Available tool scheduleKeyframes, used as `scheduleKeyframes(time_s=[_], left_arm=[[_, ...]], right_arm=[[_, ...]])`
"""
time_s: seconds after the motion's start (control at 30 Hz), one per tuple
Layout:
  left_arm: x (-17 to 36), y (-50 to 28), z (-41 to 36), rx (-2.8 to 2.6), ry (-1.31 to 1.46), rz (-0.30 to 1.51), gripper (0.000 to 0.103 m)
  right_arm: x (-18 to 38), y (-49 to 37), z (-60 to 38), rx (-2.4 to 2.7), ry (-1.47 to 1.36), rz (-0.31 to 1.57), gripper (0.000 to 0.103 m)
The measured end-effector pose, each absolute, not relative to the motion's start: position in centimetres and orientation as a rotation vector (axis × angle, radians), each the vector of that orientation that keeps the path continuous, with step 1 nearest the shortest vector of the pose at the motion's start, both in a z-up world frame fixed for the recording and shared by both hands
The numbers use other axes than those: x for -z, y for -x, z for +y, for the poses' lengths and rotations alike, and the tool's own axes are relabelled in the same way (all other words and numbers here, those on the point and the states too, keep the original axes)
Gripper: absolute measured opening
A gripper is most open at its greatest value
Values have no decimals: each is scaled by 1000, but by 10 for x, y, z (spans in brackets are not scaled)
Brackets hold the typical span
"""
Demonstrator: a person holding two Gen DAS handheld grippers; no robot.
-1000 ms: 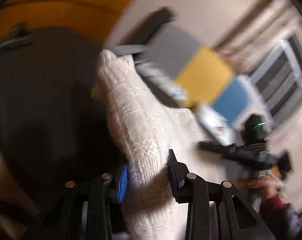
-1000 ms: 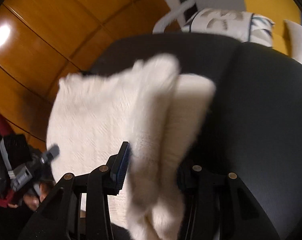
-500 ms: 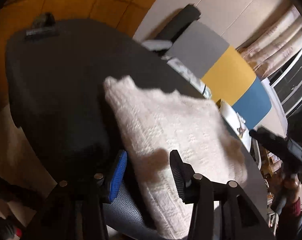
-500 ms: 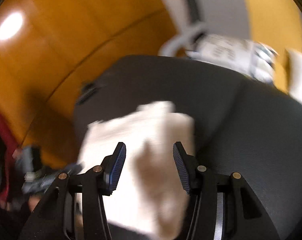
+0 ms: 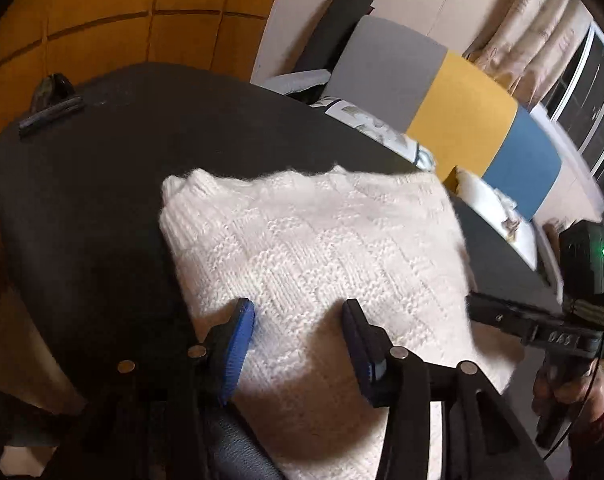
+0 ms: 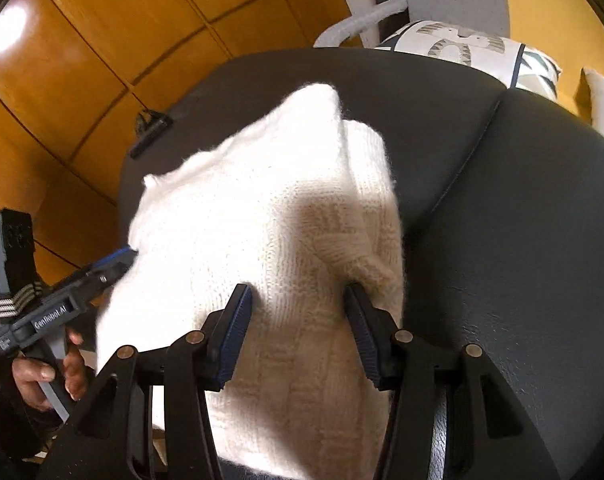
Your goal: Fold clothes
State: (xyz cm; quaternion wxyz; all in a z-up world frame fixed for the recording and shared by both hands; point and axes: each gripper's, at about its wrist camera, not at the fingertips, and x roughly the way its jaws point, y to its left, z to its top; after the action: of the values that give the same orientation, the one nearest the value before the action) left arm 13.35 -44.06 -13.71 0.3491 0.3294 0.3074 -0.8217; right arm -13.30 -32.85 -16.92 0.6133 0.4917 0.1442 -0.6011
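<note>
White knit sweater [image 5: 321, 264] lying folded on dark seat [image 6: 521, 240]. Hovering left tongs [image 5: 298, 336] and right tongs [image 6: 298, 320] over near edge, both wide, gripping nothing. Checking layers are lying square.

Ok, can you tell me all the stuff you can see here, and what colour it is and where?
White knitted sweater: one, cream white, lying folded on the black cushion.
Black leather cushion: one, black, under the sweater, with a seam across it.
Patterned pillow: one, white with grey shapes, behind the cushion.
Plain white pillow: one, white, beside the patterned one.
Colour-block backrest: one, grey, yellow and blue, at the back.
Wooden floor: orange-brown, around the cushion.
Curtain: beige, top right by the window.
Left gripper: black with blue pads, open above the sweater.
Right gripper: same colours, open above the sweater.
</note>
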Motion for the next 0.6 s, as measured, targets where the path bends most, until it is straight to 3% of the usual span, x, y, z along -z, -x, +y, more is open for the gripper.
scheduleKeyframes(time_s=[0.3,0.33,0.4,0.47,0.53,0.6], left_arm=[[95,-157,-412,2056,-781,771,46],[93,-159,-407,2047,-770,753,46],[90,-163,-397,2024,-755,708,46],[86,-165,-386,1996,-755,654,46],[83,-165,-374,1961,-781,581,46],[73,-171,-361,1944,-770,569,46]], right_arm=[[120,131,-303,1350,-1136,287,55],[108,124,-294,1382,-1095,276,59],[85,101,-275,1470,-975,265,85],[72,71,-258,1553,-853,244,96],[65,44,-265,1621,-802,272,103],[66,20,-268,1685,-821,324,103]])
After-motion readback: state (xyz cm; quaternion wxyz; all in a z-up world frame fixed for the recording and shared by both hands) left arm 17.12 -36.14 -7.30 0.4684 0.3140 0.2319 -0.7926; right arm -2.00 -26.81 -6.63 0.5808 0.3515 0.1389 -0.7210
